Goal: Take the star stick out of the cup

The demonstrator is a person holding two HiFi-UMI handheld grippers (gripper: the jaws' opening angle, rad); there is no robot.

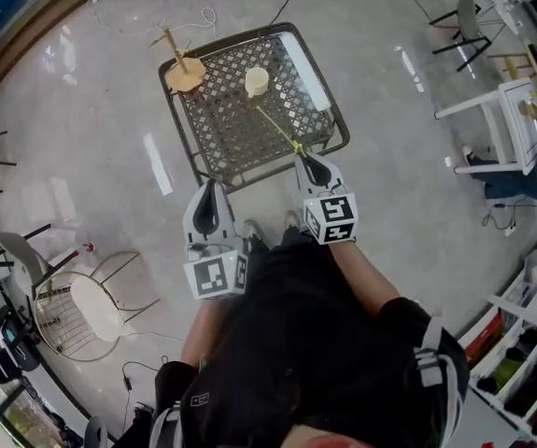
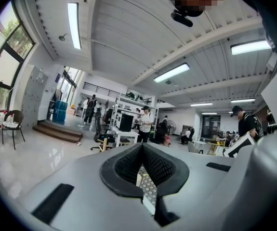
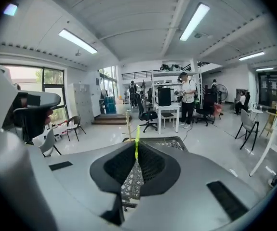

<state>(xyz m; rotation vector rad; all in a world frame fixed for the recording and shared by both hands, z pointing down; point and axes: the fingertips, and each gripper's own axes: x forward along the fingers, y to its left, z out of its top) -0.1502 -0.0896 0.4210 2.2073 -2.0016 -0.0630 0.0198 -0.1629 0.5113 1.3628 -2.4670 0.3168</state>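
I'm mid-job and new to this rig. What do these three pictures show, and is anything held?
No robot here: a person carries two hand-held claws. The top-down picture comes from a head camera; the other two look along each claw. Below stands a mesh table with a cup and a wooden stand. The right claw is shut on a thin yellow-green stick pointing toward the cup. The left claw is shut, holding nothing.
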